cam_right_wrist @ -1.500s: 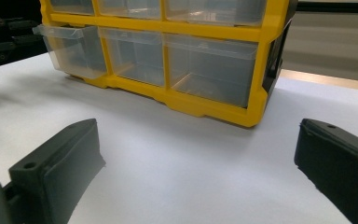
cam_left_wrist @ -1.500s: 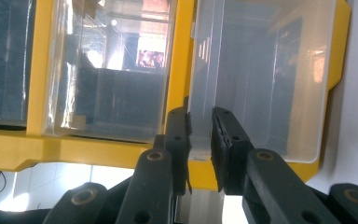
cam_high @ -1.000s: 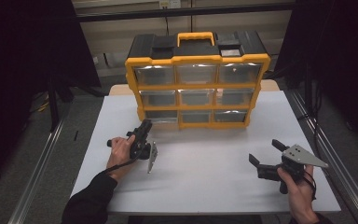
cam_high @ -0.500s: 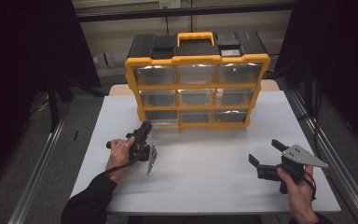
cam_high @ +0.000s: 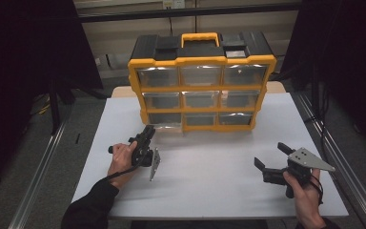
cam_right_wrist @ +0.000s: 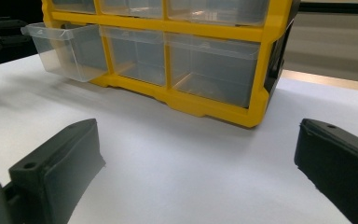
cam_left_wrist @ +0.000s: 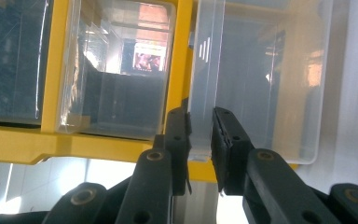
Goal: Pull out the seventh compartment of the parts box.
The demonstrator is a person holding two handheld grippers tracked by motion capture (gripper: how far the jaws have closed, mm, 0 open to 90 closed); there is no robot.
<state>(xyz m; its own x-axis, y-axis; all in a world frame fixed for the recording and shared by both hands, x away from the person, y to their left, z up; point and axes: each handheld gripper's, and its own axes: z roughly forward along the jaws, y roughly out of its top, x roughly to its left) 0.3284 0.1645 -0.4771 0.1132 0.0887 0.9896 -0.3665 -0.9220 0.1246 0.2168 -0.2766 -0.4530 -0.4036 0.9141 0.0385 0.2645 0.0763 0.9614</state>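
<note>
A yellow and black drawer cabinet (cam_high: 201, 86) stands at the back of the white table, with three rows of clear drawers. Its bottom-left clear drawer (cam_right_wrist: 65, 49) sticks out partway from the frame. My left gripper (cam_high: 147, 134) reaches that drawer (cam_high: 164, 120). In the left gripper view my left gripper (cam_left_wrist: 200, 135) is shut on the front wall of the drawer (cam_left_wrist: 256, 93), one pad on each side. My right gripper (cam_high: 269, 155) rests low over the table's right side, open, with nothing between its jaws. The right gripper view shows my right gripper (cam_right_wrist: 198, 140) aimed at the cabinet (cam_right_wrist: 256, 70).
The white table (cam_high: 209, 181) has bare room between the two hands and in front of the cabinet. Metal rails (cam_high: 38, 186) run along both sides of the table. Dark curtains and a black stand lie beyond the left edge.
</note>
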